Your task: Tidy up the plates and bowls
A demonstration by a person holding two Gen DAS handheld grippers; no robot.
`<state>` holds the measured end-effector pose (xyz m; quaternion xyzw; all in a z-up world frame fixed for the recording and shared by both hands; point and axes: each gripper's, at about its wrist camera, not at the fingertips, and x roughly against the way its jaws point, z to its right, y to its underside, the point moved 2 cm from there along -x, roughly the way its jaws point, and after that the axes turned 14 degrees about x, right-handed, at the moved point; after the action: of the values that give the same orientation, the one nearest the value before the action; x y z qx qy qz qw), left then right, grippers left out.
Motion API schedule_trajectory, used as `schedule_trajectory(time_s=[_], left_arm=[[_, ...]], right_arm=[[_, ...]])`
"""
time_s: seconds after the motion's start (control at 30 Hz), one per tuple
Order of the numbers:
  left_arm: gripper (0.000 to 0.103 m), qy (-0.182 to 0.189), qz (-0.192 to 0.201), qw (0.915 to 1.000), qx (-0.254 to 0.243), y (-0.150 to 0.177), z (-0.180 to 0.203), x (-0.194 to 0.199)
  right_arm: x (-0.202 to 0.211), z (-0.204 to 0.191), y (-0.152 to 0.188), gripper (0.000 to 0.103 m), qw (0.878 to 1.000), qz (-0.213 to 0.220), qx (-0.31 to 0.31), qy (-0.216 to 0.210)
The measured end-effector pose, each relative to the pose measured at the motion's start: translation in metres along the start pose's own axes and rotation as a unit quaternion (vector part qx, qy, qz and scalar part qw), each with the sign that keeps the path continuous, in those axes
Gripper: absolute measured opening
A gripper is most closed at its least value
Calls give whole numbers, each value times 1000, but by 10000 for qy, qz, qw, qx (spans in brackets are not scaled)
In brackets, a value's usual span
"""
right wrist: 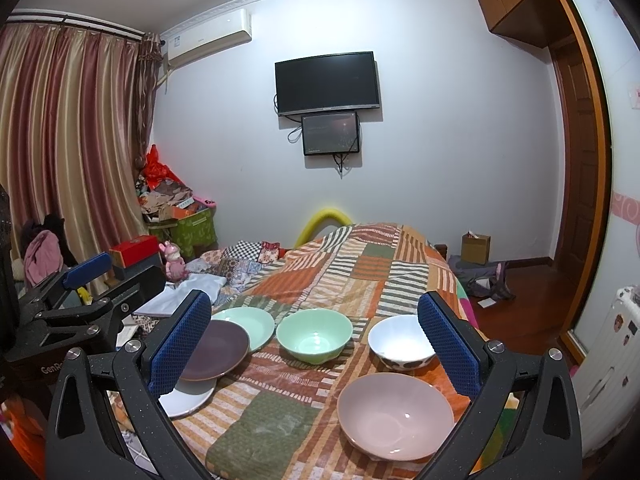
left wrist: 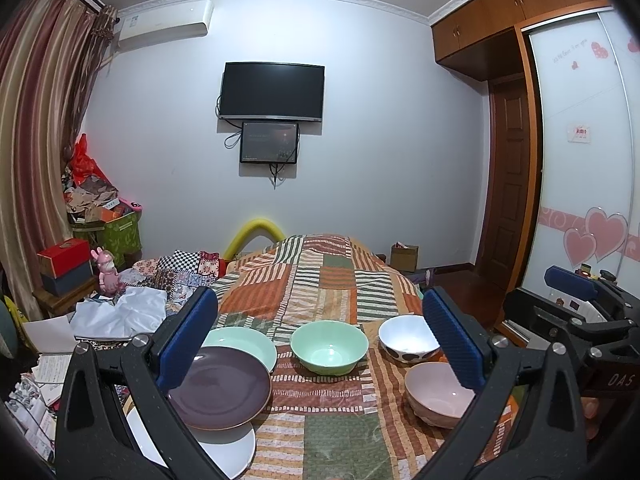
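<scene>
On the patchwork bedspread [right wrist: 344, 276] plates and bowls sit; both tongs [left wrist: 320, 340] [right wrist: 314, 344] hover spread

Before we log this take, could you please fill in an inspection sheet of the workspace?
Surface: patchwork quilt on a bed.
Job's things: purple plate overlapping a white plate and a green plate; green bowl, spotted bowl and pink bowl standing apart.
Clutter: cloths and papers left of the plates.
Grippers: left tongs and right tongs both open, holding nothing.
Cables: dangling under the wall screens.
Surroundings: curtain, air conditioner, wardrobe, piled boxes.
</scene>
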<state>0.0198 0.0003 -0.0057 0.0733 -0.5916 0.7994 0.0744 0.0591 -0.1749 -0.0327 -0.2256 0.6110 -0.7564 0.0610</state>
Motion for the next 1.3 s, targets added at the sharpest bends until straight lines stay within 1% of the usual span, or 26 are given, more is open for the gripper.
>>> schedule_trajectory(time_s=[0.53,0.8,0.93,1.07,1.3], left_arm=[[103,30,10,10000,2,0,-2,1],[103,-95,-68,9999,43,4,-10,-7],[103,-123,-288,9994,131,9,-26,-18],[103,-242,-532,9980,259,16,-49,-32],[103,-696,-912,9917,578,23,-104,-60]], right_arm=[[0,-5,-1,103,10000,-27,21,9],[-23,-18,3,103,9995,-262,62,-148],[-43,-32,9,103,9983,-459,128,-344],[-63,-46,16,103,9960,-686,184,-538],[-106,-70,30,103,9889,-1158,282,-887]])
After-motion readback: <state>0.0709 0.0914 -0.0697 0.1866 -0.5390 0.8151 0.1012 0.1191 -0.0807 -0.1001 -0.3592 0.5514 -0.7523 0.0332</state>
